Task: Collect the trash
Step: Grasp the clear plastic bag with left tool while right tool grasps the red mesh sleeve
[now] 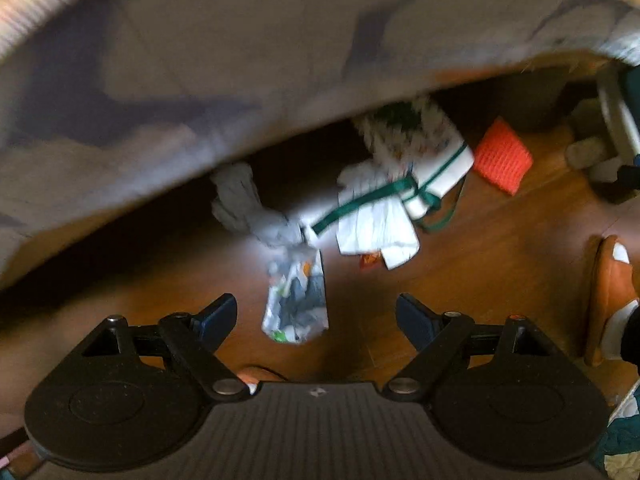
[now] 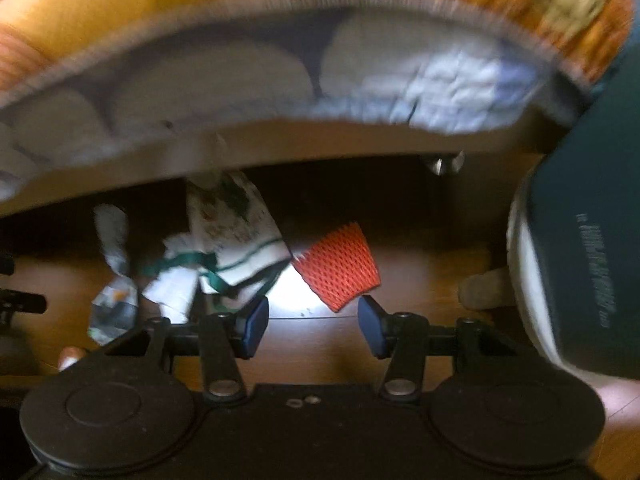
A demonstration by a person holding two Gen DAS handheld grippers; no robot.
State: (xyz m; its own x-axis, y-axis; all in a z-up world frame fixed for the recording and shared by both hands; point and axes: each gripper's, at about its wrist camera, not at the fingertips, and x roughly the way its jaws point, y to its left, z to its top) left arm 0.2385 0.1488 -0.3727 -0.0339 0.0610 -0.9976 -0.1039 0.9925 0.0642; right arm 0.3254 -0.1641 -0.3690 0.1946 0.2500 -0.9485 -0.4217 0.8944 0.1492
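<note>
Both tongs hang released and empty above a wooden floor (image 1: pixel 500 280): the left tongs (image 1: pixel 316 318) just short of a crumpled printed wrapper (image 1: pixel 296 308), the right tongs (image 2: pixel 313 326) just short of an orange foam net (image 2: pixel 340 266). Beside the net, toward the wrapper, lies a white bag with green ribbon (image 2: pixel 236 252), partly under a blurred bedcover's edge (image 2: pixel 280 80).

A brown wooden floor (image 1: pixel 500 248) carries scattered litter: a crumpled printed wrapper (image 1: pixel 296 304), white paper with a green ribbon (image 1: pixel 376 216), a patterned paper bag (image 1: pixel 420 148) and, just beside it, a red foam net (image 1: pixel 502 156).
</note>
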